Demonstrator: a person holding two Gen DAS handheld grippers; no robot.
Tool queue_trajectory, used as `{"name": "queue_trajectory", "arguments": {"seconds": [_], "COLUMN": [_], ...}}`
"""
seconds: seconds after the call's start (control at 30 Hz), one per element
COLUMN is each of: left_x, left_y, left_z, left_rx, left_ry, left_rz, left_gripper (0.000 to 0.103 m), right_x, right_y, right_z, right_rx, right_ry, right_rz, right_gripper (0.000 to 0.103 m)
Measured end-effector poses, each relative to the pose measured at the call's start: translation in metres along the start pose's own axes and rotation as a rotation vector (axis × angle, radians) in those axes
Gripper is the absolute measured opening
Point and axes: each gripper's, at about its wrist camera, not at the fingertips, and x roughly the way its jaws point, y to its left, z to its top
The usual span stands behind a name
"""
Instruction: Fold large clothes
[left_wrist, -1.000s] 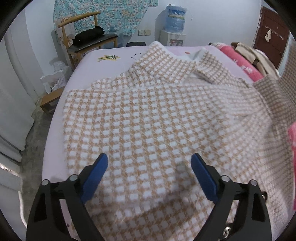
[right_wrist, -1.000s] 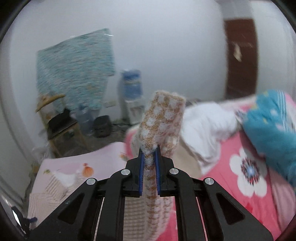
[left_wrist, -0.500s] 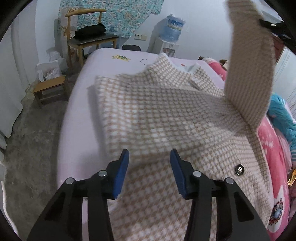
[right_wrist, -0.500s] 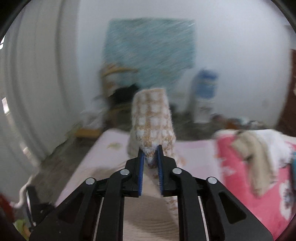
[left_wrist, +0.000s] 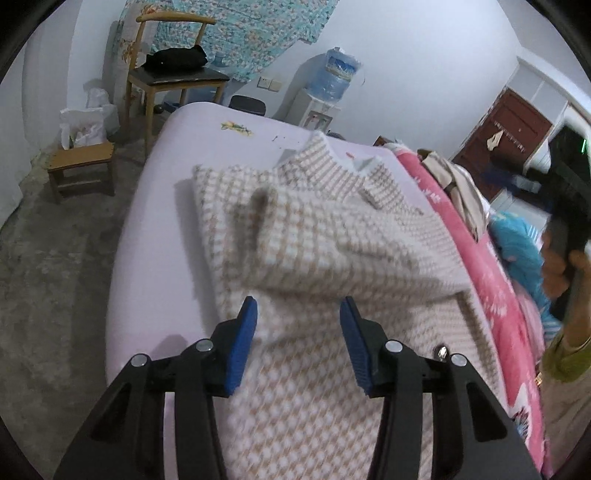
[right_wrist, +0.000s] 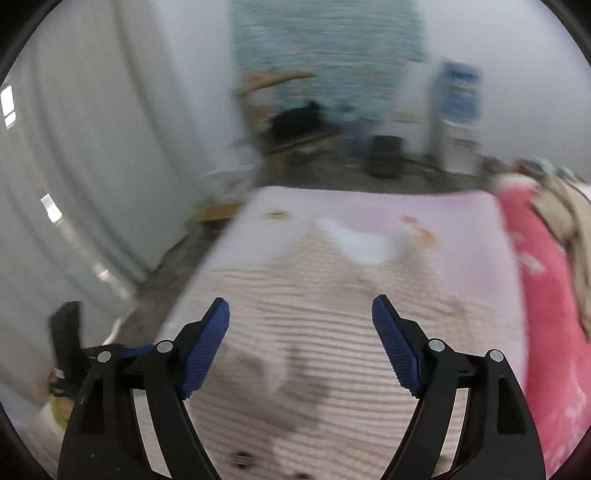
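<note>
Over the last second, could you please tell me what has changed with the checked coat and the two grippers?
The right gripper had a sleeve clamped and raised; its jaws are now opening with nothing between them, and the sleeve lies folded across the checked coat. The left gripper, wide a second ago, narrowed and is now opening slightly, empty. The coat stays on the lilac bed; the chair is unchanged.

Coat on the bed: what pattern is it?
A tan-and-white houndstooth check on the coat, sharpest in the left wrist view.
</note>
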Motion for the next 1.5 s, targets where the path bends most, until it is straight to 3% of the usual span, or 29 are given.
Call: {"name": "queue_trajectory", "arguments": {"seconds": [0.1,0.2,0.3,0.43,0.5,0.53,0.6,0.67,0.77,0.87,0.93,1.0,1.07,1.1,1.2,1.27,1.37,1.4,1.47,1.5], "left_x": [0.014,0.037,0.068,0.100,0.108,0.111,0.110,0.101,0.061,0.025,0.029,0.059,0.081,0.084,0.076,0.074,0.080,0.080,0.084,0.083], "left_y": [0.005,0.012,0.021,0.033,0.033,0.029,0.019,0.004,-0.016,-0.023,-0.015,0.009,0.030,0.036,0.040,0.040,0.043,0.045,0.040,0.036], "left_z": [0.022,0.048,0.070,0.086,0.088,0.089,0.095,0.101,0.113,0.111,0.106,0.090,0.072,0.066,0.060,0.058,0.057,0.057,0.057,0.057], "left_rx": [-0.043,-0.085,-0.127,-0.176,-0.174,-0.161,-0.110,-0.053,-0.006,0.046,0.042,0.003,-0.047,-0.060,-0.083,-0.081,-0.090,-0.092,-0.065,-0.047], "left_ry": [-0.020,0.002,0.061,0.125,0.148,0.151,0.140,0.105,-0.024,-0.130,-0.115,0.007,0.090,0.090,0.041,0.037,0.060,0.061,0.057,0.050], "left_rz": [-0.005,-0.003,0.025,0.063,0.063,0.069,0.071,0.073,-0.001,-0.004,0.038,0.113,0.124,0.121,0.096,0.098,0.100,0.100,0.116,0.127], "left_gripper": [0.060,0.063,0.063,0.062,0.037,0.033,0.013,0.008,0.008,0.008,0.009,0.010,0.012,0.016,0.017,0.018,0.018,0.018,0.016,0.010], "right_x": [0.000,0.015,0.038,0.061,0.071,0.073,0.078,0.079,0.075,0.068,0.068,0.070,0.074,0.073,0.068,0.067,0.079,0.084,0.087,0.084], "right_y": [-0.063,-0.113,-0.161,-0.187,-0.195,-0.199,-0.202,-0.204,-0.206,-0.205,-0.205,-0.207,-0.210,-0.210,-0.210,-0.205,-0.192,-0.190,-0.188,-0.187], "right_z": [-0.015,-0.033,-0.050,-0.060,-0.064,-0.066,-0.069,-0.069,-0.065,-0.064,-0.064,-0.067,-0.068,-0.069,-0.068,-0.067,-0.065,-0.067,-0.067,-0.065], "right_rx": [0.105,0.214,0.346,0.422,0.438,0.441,0.441,0.434,0.417,0.401,0.385,0.384,0.392,0.397,0.403,0.383,0.299,0.285,0.281,0.286], "right_ry": [0.035,0.101,0.160,0.196,0.207,0.212,0.210,0.189,0.147,0.110,0.098,0.100,0.106,0.105,0.099,0.107,0.170,0.184,0.175,0.154], "right_rz": [-0.074,-0.118,-0.096,-0.096,-0.099,-0.097,-0.077,-0.068,-0.088,-0.114,-0.135,-0.139,-0.136,-0.130,-0.079,-0.036,-0.092,-0.116,-0.105,-0.115], "right_gripper": [0.077,0.077,0.077,0.075,0.068,0.060,0.045,0.022,0.014,0.010,0.009,0.009,0.009,0.009,0.021,0.053,0.056,0.052,0.014,0.012]}}
